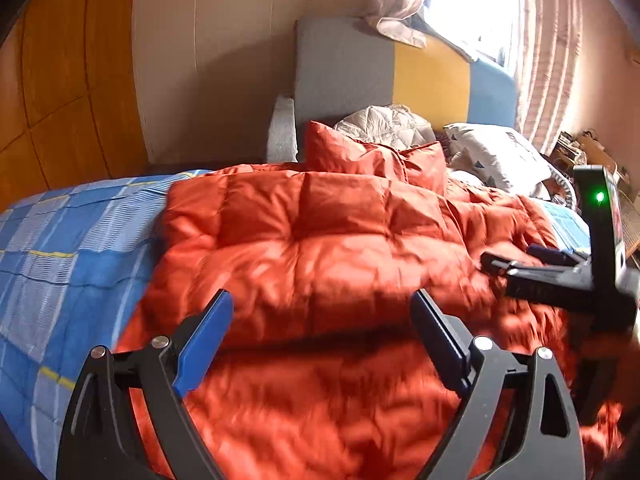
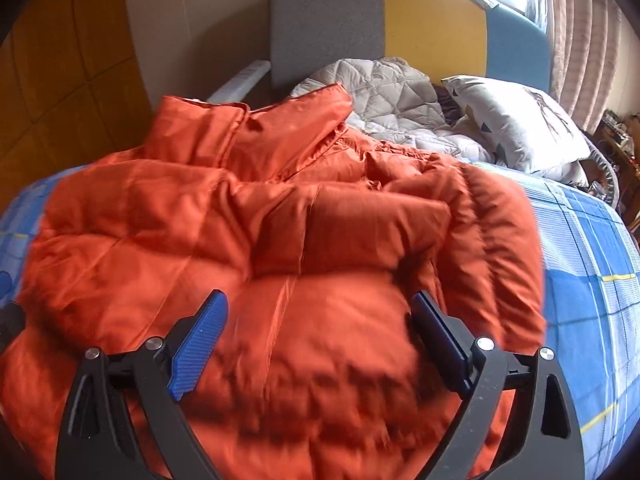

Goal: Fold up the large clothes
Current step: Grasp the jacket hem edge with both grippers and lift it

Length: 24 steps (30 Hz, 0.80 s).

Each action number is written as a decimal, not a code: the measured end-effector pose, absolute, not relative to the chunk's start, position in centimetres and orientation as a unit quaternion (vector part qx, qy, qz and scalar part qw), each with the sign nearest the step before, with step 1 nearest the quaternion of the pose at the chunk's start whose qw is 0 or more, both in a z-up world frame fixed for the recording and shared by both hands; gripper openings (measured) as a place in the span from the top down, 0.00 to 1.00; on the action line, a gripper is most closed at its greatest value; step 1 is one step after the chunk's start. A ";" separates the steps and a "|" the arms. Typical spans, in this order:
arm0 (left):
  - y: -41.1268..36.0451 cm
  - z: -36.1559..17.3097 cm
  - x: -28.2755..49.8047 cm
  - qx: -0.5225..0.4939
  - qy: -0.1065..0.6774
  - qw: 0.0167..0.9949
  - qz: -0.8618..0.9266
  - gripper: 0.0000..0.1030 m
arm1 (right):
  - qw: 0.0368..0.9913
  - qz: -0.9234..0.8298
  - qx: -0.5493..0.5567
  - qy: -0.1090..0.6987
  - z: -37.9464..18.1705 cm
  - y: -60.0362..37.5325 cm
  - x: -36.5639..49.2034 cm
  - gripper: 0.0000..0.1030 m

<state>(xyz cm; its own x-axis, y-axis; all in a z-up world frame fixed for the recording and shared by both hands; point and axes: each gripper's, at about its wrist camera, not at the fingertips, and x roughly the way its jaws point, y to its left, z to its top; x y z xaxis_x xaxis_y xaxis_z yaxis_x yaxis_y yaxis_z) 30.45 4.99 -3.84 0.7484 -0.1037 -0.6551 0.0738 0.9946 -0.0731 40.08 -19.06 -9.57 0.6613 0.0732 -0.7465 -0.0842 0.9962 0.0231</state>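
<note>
Just one orange jacket (image 2: 280, 240), two pillows (image 2: 516, 120).

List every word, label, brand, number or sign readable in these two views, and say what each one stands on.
No text can be read in either view.
Orange puffer jacket: no label or brand shows.
Patterned pillow: printed shapes only, no letters.
Blue checked sheet: no writing.
Right gripper: a green light on its body, no legible marking.
Clutter by the curtain: too small and blurred to read.
</note>
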 end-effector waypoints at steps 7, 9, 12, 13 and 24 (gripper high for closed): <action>8.9 -4.2 23.6 -0.027 0.365 0.929 -0.055 0.13 | 0.887 0.060 -0.003 0.459 -8.9 -23.5 34.8 0.10; 10.5 -4.4 21.7 -0.032 0.368 0.928 -0.053 0.13 | 0.880 0.053 -0.008 0.472 -9.1 -25.6 32.9 0.10; 13.4 -4.9 18.6 -0.041 0.376 0.925 -0.041 0.14 | 0.872 0.042 -0.005 0.487 -9.4 -28.6 29.8 0.10; 14.1 -5.2 17.9 -0.044 0.377 0.924 -0.038 0.14 | 0.869 0.035 -0.002 0.493 -9.5 -29.7 28.7 0.10; 21.8 -9.4 11.3 -0.148 0.431 0.890 -0.025 0.26 | 0.839 0.082 0.088 0.530 -12.9 -34.6 18.1 0.21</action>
